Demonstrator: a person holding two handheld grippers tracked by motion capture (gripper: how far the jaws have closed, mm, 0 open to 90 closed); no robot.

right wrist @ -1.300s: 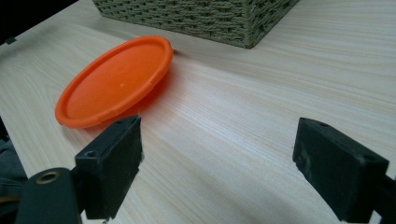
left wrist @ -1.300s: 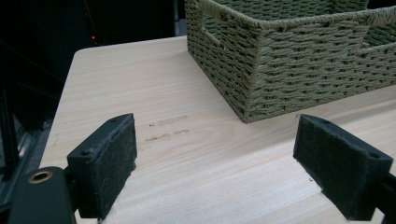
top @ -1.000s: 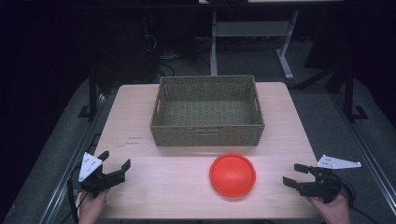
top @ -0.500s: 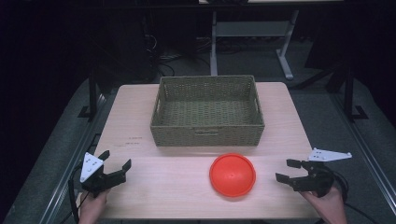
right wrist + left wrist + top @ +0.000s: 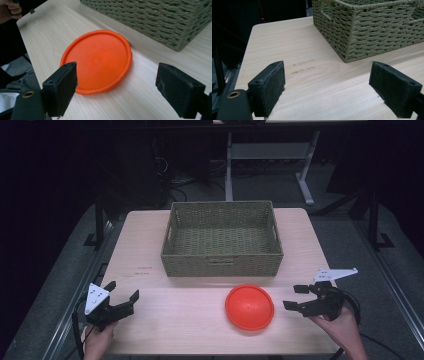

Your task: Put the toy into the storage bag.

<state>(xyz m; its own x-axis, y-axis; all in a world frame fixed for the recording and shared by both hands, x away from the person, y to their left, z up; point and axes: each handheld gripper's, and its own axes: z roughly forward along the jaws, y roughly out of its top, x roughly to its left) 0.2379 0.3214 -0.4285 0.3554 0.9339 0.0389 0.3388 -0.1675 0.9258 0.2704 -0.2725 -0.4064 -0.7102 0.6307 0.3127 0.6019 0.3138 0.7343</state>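
Approach is the step in hand, by my reading: the right gripper [image 5: 298, 297] sits at 3 o'clock of the orange plastic lid [image 5: 249, 307], near it but not touching, jaws spread wide and holding nothing. In the right gripper view the lid [image 5: 98, 60] lies flat on the table [image 5: 150, 105] between and beyond the two black pads, rim up. The lid rests at 6 o'clock of the woven basket [image 5: 222, 239], just in front of its near wall and apart from it.

Next move, as I judge it, calls for the right gripper to slide in low toward the lid's near rim and close on that thin edge; a flat disc gives little to bite, so the jaws must straddle the rim, one pad under.

Left gripper [image 5: 123, 296] waits at the table's 8 o'clock corner, likewise released and empty, its hand [image 5: 97, 342] low at the table edge, pointing toward the basket [image 5: 372, 27].
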